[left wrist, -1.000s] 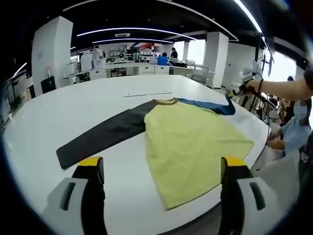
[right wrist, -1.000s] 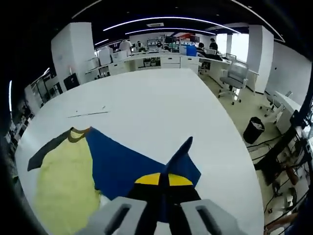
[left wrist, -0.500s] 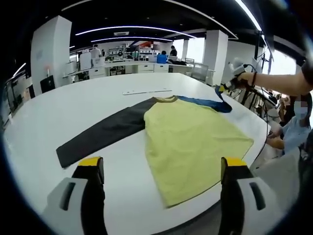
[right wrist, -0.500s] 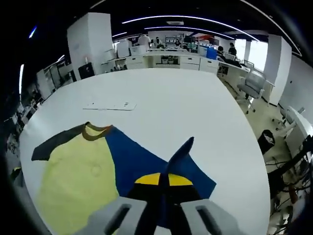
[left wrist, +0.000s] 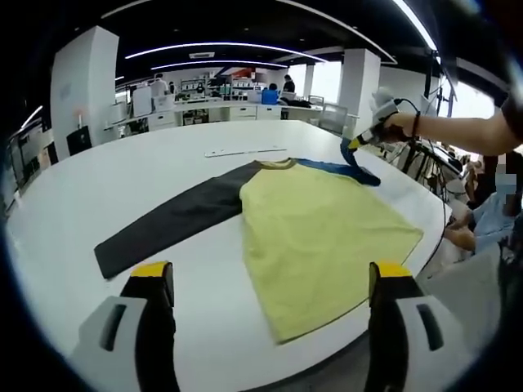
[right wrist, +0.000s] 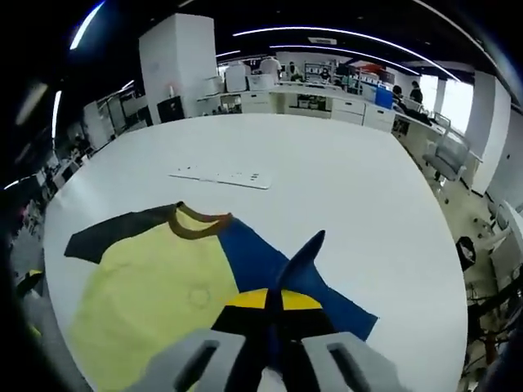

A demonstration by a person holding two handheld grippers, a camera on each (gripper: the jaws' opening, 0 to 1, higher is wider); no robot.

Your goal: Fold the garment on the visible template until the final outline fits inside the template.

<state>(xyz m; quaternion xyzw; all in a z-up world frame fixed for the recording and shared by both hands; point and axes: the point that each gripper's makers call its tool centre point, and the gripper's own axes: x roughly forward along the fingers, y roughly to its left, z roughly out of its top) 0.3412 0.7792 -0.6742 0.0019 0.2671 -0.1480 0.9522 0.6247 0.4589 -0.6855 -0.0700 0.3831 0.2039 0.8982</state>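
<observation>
While the garment [left wrist: 319,224] lies spread flat on the white table [left wrist: 122,180], the right gripper [right wrist: 274,314], jaws pinched together on the end of the blue sleeve [right wrist: 270,269], holds that cuff lifted above the table, in an outstretched hand [left wrist: 400,126]. The left gripper [left wrist: 270,282] hovers near the table edge, jaws wide apart and empty, with the dark sleeve [left wrist: 172,224] extended flat.

The garment [left wrist: 319,233] has a pale yellow body, one dark grey sleeve [left wrist: 167,224], one blue sleeve [right wrist: 278,269], brown collar [right wrist: 196,222]; the table [left wrist: 98,188] is white.
</observation>
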